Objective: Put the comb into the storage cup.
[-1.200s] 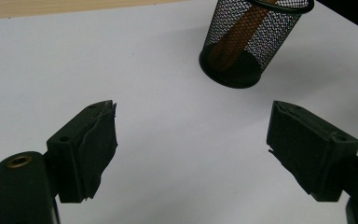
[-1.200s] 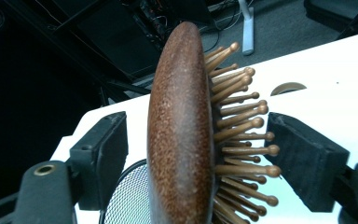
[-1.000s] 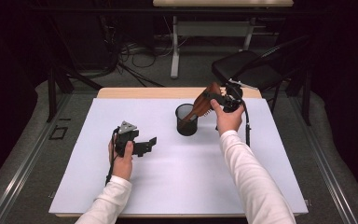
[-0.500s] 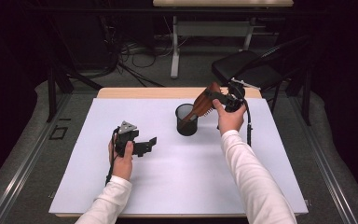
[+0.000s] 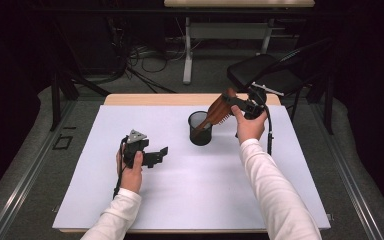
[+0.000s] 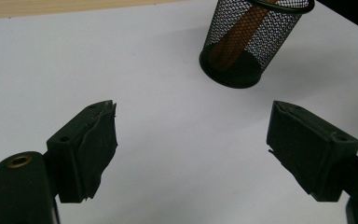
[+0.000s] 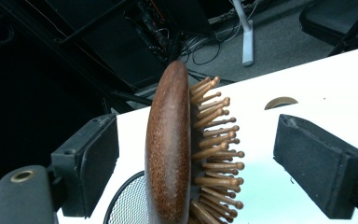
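Count: we see one wooden hairbrush (image 5: 219, 111), one black mesh cup (image 5: 200, 128), two grippers, one white table (image 5: 190, 200), one black chair (image 5: 265, 75) behind it.

The hairbrush stands tilted with its handle down inside the mesh cup, head leaning up and toward the right gripper (image 5: 240, 104). In the left gripper view we see the orange-brown handle through the mesh (image 6: 235, 39), reaching the cup's floor. The cup sits near the table's far middle.

In the right gripper view, the jaws stand apart on either side of the brush head (image 7: 170, 149), with a clear gap on both sides; the pads do not press on it. The brush's dark back faces the view's left jaw, its pegs the right one. These jaws have just been opening, with the brush head between them.

The left gripper (image 5: 160, 152) hangs over the table's left half, jaws wide apart with only bare table between them, well apart from the cup.

Versus a second ago: brush and cup are in the same spot and at the same lean, and both hands are about where they were. We see only the wider right jaws differ.
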{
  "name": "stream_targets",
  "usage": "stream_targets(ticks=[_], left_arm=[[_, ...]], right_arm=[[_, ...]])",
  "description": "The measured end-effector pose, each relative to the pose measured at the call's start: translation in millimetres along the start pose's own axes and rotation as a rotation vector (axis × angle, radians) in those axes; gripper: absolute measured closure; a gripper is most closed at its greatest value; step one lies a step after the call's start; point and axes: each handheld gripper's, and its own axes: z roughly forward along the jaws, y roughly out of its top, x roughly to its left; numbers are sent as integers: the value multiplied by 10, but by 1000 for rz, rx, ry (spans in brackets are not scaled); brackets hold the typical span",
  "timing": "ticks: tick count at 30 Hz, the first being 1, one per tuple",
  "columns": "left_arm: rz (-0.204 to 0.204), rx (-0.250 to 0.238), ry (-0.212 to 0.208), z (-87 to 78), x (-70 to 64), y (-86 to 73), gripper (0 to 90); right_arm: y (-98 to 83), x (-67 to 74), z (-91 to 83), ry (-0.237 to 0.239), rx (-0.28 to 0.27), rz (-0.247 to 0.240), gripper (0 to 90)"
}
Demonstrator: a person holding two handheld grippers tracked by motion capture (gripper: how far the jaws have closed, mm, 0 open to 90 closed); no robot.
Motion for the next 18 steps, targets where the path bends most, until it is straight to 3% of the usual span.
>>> stream_targets(ticks=[5, 18], left_arm=[[1, 1, 0, 0, -4, 0, 161], [1, 0, 2, 7, -7, -5, 161]], right_arm=[[44, -20, -40, 2, -21, 4, 136], [168, -39, -186, 7, -9, 0, 135]])
